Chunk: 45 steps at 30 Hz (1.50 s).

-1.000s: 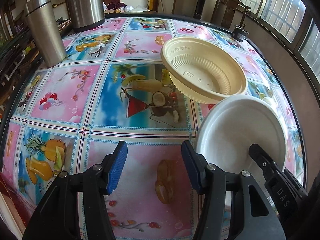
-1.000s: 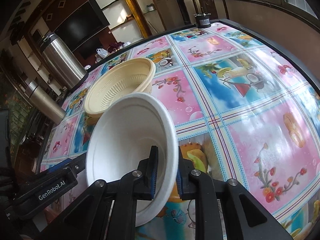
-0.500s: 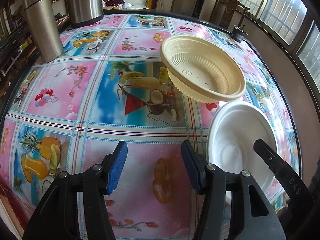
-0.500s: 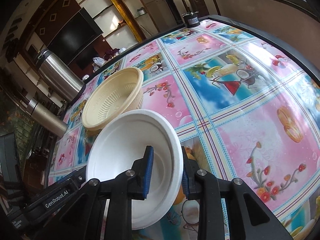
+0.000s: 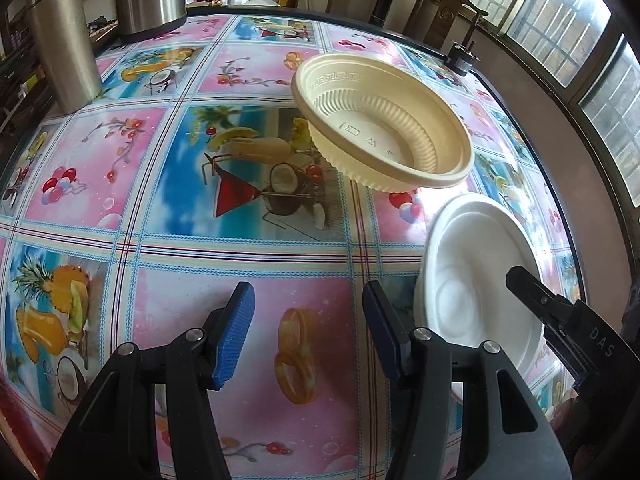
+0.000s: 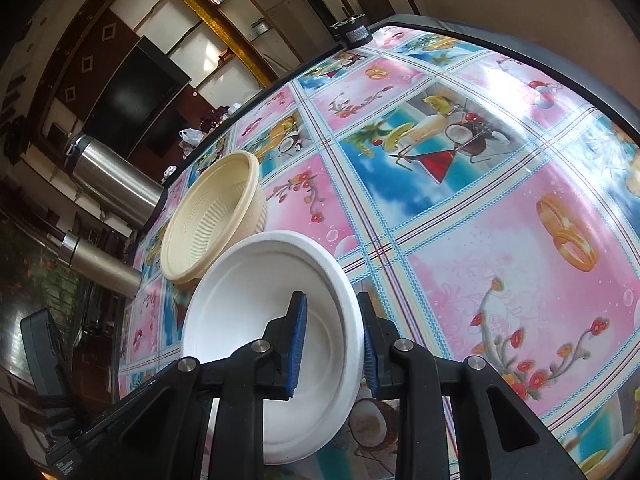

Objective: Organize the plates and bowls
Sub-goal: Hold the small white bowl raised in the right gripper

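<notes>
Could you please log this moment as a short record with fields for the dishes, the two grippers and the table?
white plate: tilted, rim between the right gripper's pads
cream bowl: ribbed, on the table beyond the plate, apart from both grippers
right hand-held gripper: astride the plate rim; a gap shows at the pads, so grip cannot be told
left hand-held gripper: open, empty, above the table
table: fruit-print cloth
steel flasks: two, at the far left edge

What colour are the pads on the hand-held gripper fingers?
Blue, ribbed pads on black fingers. Clearest in the left wrist view, on the open left hand-held gripper.
</notes>
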Available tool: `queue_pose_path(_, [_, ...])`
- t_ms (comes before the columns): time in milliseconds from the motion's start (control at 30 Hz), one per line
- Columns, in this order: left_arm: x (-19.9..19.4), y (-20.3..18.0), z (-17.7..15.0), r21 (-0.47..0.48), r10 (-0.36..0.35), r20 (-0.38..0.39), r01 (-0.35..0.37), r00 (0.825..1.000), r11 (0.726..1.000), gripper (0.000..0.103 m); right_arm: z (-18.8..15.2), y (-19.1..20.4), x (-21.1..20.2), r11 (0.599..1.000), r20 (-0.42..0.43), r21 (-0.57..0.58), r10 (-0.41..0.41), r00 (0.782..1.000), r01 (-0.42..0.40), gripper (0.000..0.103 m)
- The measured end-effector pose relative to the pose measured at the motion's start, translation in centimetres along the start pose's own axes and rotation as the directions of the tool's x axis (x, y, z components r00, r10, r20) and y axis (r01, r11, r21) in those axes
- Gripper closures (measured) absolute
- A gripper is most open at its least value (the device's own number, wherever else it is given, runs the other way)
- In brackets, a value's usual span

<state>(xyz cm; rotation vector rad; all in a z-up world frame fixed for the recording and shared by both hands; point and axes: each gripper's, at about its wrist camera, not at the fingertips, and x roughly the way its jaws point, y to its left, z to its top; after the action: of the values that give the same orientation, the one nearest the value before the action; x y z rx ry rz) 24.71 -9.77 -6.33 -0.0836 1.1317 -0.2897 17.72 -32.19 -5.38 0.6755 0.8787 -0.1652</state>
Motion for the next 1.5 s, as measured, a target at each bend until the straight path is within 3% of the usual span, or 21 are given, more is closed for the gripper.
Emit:
queue_pose_path(467, [0.2, -1.1, -0.3, 0.030, 0.006, 0.004, -0.006, 1.000, 1.000, 0.042, 0.6, -0.4, -1.3, 1.000, 0.019, 0.014, 0.025, 0.999, -0.026, 0.076])
queue_pose_path(933, [0.2, 0.8, 0.2, -0.022, 0.029, -0.005, -0.029, 1.000, 0.999, 0.042, 0.1, 0.4, -0.4, 0.999, -0.013, -0.014, 0.040, 0.999, -0.040, 0.092])
queue_pose_path(1067, [0.3, 1.6, 0.4, -0.055, 0.034, -0.017, -0.035, 0.999, 0.998, 0.030, 0.1, 0.5, -0.3, 0.999, -0.015, -0.021, 0.044, 0.999, -0.044, 0.093])
queue_pose_path(1233, [0.0, 2.6, 0.4, -0.114, -0.028, -0.023, 0.026, 0.999, 0.993, 0.030, 0.0, 0.8, -0.3, 0.998, -0.008, -0.043, 0.044, 0.999, -0.045, 0.093])
queue_pose_path(1367, [-0.1, 3.2, 0.4, -0.145, -0.094, -0.032, 0.089, 0.995, 0.985, 0.027, -0.1, 1.4, -0.6, 0.996, 0.033, -0.084, -0.009, 0.999, 0.011, 0.093])
queue_pose_path(1500, [-0.4, 4.8, 0.3, -0.240, -0.217, -0.024, 0.205, 0.976, 0.949, 0.026, -0.1, 1.4, -0.7, 0.995, 0.049, -0.096, -0.030, 0.998, 0.035, 0.093])
